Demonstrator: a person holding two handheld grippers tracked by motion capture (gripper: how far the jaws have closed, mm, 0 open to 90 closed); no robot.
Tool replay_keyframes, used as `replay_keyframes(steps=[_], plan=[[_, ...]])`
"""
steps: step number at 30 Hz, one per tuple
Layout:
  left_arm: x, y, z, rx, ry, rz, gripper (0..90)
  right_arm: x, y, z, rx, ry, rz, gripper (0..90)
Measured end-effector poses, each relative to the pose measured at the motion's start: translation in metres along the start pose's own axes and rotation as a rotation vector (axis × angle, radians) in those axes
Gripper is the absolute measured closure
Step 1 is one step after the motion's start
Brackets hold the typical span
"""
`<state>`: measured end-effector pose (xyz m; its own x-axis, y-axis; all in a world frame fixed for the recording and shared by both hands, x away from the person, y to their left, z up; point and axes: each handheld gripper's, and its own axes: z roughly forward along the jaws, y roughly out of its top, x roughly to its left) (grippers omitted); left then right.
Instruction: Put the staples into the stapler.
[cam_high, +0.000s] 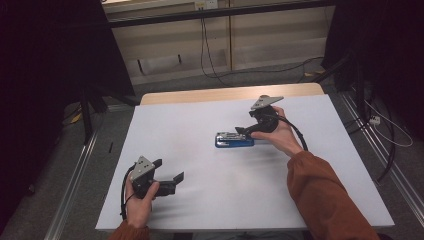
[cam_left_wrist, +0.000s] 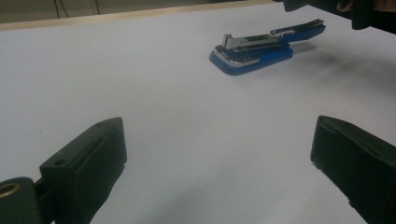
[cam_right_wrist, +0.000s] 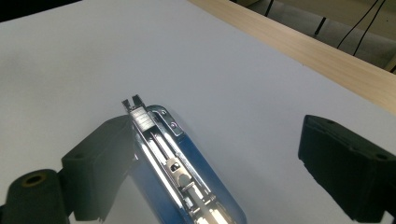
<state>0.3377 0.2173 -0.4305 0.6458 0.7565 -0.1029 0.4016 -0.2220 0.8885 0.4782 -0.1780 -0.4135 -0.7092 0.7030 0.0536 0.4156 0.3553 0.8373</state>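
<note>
A blue stapler (cam_high: 234, 139) with its metal top swung open lies flat near the middle of the white table (cam_high: 200, 200). My right gripper (cam_high: 240, 131) hovers at the stapler's right end, held by a hand in an orange sleeve. In the right gripper view the stapler (cam_right_wrist: 182, 172) lies between the jaws, close against the left one, and the right gripper (cam_right_wrist: 217, 130) is open, its other jaw well away. My left gripper (cam_high: 169, 170) rests open at the table's front left. From the left gripper (cam_left_wrist: 219, 135) the stapler (cam_left_wrist: 261, 49) is far ahead.
A wooden strip (cam_high: 225, 94) runs along the table's far edge. Black cables (cam_high: 210, 60) trail over the floor behind it. Dark stands (cam_high: 90, 110) flank the table on both sides, and metal rails (cam_high: 75, 175) run along the floor.
</note>
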Motion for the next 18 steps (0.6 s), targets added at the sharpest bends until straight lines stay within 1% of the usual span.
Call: replay_keyframes(steps=[3,5,7,9,10,11,12,13,14,15,17,18], plan=[[0.0,0.0,0.0,-0.002,0.001,0.002,3.7,0.001,-0.003,-0.004,-0.01,-0.015,0.015,6.4],[0.0,0.001,-0.001,-0.001,0.001,0.009,3.7,0.003,-0.006,-0.007,-0.026,-0.027,0.027,6.4],[0.0,0.001,0.0,-0.005,0.0,0.008,3.7,0.004,-0.009,-0.01,-0.044,-0.023,0.041,6.9],[-0.001,0.001,0.0,-0.002,0.003,0.012,3.7,0.005,-0.012,-0.011,-0.044,-0.021,0.046,6.8],[-0.002,0.001,0.001,-0.007,0.003,0.003,3.7,0.005,-0.013,-0.013,-0.041,-0.037,0.045,6.9],[-0.002,0.001,0.001,-0.001,0.0,0.016,3.7,0.006,-0.014,-0.014,-0.043,-0.05,0.045,7.0],[-0.003,0.002,0.001,-0.004,0.0,0.016,3.7,0.007,-0.015,-0.017,-0.051,-0.066,0.044,7.0],[-0.003,0.002,0.0,-0.005,0.002,0.022,3.7,0.008,-0.016,-0.019,-0.064,-0.077,0.053,7.0],[-0.003,0.002,0.0,-0.011,0.003,0.013,3.7,0.008,-0.018,-0.022,-0.084,-0.097,0.07,7.0],[-0.003,0.002,0.0,-0.016,0.003,0.008,3.7,0.009,-0.019,-0.024,-0.094,-0.108,0.073,7.0],[-0.002,0.002,0.0,-0.015,0.011,0.002,3.7,0.01,-0.022,-0.028,-0.097,-0.132,0.07,7.0],[-0.002,0.002,0.0,-0.02,0.007,-0.005,3.7,0.011,-0.024,-0.03,-0.093,-0.144,0.061,7.0]])
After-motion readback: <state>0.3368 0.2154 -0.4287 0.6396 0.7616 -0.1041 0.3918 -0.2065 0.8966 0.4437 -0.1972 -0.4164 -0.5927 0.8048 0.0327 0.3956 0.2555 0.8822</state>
